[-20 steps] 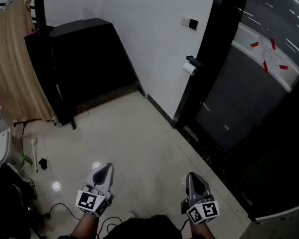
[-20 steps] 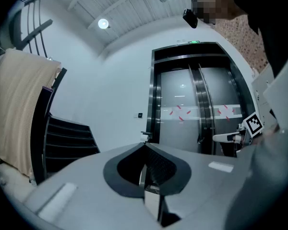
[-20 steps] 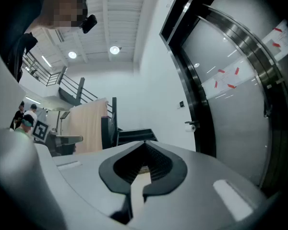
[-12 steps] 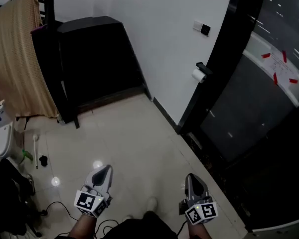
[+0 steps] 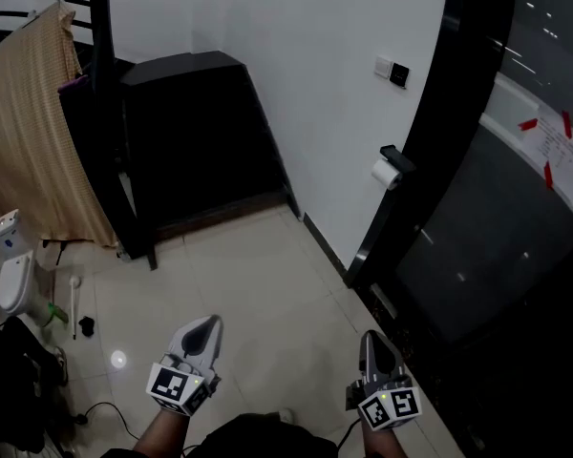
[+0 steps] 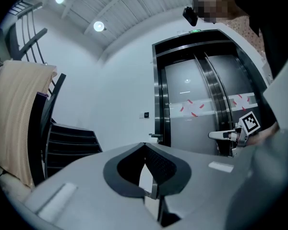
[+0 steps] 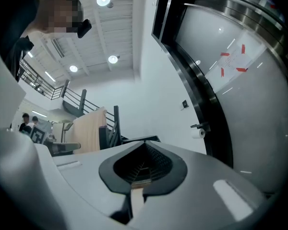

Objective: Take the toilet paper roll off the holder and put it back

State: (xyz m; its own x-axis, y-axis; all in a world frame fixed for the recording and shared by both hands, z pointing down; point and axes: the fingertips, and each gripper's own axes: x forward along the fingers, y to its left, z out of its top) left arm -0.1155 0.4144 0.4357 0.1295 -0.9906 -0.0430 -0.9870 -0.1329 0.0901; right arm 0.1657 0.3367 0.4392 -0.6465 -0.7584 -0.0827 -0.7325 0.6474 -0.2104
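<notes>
A white toilet paper roll (image 5: 386, 174) hangs on a black holder (image 5: 397, 156) fixed to the white wall beside a black door frame, far ahead of both grippers. In the right gripper view the roll (image 7: 202, 133) is small and distant, right of the jaws. My left gripper (image 5: 206, 323) and right gripper (image 5: 371, 337) are held low over the tiled floor, pointing forward. Both are shut with nothing between the jaws. In their own views, the left gripper's (image 6: 145, 144) and the right gripper's (image 7: 145, 142) tips meet.
A black cabinet (image 5: 191, 132) stands against the wall at the back, with a beige cloth (image 5: 29, 132) hung on a rack to its left. A toilet (image 5: 14, 282) and brush (image 5: 74, 303) are at far left. A dark glass door with red tape (image 5: 554, 146) fills the right.
The view has shifted, so the roll and holder now sit further right and lower in the head view. Both grippers stay shut in about the same place.
</notes>
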